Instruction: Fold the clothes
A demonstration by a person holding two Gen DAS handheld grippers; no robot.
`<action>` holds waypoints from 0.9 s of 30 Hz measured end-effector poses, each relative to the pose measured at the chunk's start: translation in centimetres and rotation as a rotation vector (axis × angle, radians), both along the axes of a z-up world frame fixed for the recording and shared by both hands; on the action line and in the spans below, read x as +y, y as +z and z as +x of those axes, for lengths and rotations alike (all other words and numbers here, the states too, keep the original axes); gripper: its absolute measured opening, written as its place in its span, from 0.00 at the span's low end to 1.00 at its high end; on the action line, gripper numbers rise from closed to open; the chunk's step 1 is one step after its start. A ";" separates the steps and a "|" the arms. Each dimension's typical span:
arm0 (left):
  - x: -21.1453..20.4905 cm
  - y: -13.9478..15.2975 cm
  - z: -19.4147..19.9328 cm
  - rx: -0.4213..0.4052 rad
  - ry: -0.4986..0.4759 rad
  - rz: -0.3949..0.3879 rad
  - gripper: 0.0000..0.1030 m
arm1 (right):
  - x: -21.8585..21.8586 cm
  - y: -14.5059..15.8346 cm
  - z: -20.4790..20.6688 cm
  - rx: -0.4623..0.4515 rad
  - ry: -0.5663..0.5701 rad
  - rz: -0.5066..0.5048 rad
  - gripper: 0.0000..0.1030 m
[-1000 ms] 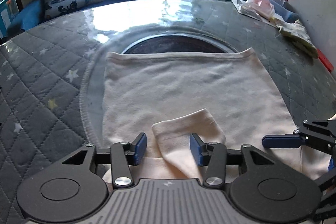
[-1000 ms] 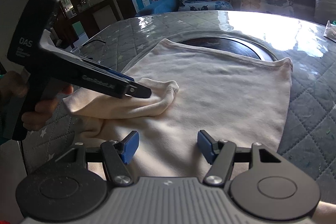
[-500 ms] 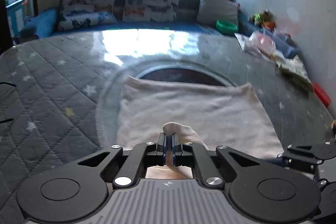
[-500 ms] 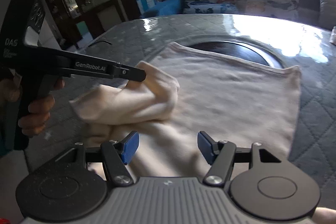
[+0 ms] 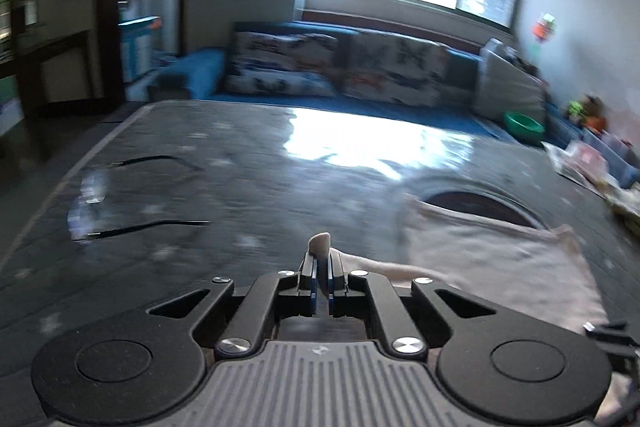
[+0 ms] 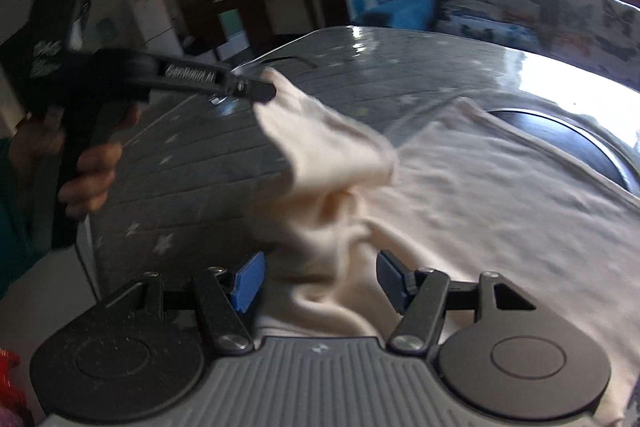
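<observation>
A cream garment point(image 5: 492, 259) lies flat on the grey quilted table point(image 5: 240, 187). My left gripper point(image 5: 320, 267) is shut on the end of its sleeve, and a tip of cloth pokes out above the pads. In the right wrist view the left gripper point(image 6: 264, 89) holds that sleeve point(image 6: 332, 147) up and out over the table's left side, clear of the garment's body point(image 6: 480, 195). My right gripper point(image 6: 320, 279) is open low over the garment's near edge. Bunched cloth sits between its blue pads point(image 6: 250, 281), which do not press on it.
A dark round cut-out point(image 5: 476, 201) shows past the garment's far edge. Two black cables point(image 5: 152, 163) lie on the table's left part. A sofa with butterfly cushions point(image 5: 340, 75), a green bowl point(image 5: 524, 125) and bags point(image 5: 588, 163) stand beyond. A hand point(image 6: 88, 179) holds the left gripper.
My left gripper closed on the sleeve, then lifted it and carried it out to the left. My right gripper shifted a little and stayed open.
</observation>
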State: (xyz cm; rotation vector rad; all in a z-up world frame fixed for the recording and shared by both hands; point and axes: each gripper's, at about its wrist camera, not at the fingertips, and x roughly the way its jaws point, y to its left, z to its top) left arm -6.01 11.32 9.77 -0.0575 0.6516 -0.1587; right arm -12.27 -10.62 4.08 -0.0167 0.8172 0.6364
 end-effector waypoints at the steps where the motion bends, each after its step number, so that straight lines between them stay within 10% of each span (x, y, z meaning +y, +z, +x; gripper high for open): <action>1: 1.0 0.0 -0.1 -0.005 0.029 0.001 0.05 | 0.6 0.0 -0.4 -0.004 0.019 -0.011 0.61; 10: 8.0 -2.9 -0.9 0.033 0.226 0.077 0.05 | 3.5 -0.3 -4.4 -0.059 0.159 -0.156 0.59; 19: 9.8 -4.8 -1.4 0.066 0.260 0.080 0.05 | 4.4 -1.3 -6.2 -0.112 0.212 -0.293 0.08; 27: 11.0 -3.7 -4.0 0.026 0.298 0.082 0.05 | 3.2 -0.5 -7.7 -0.018 0.311 -0.230 0.06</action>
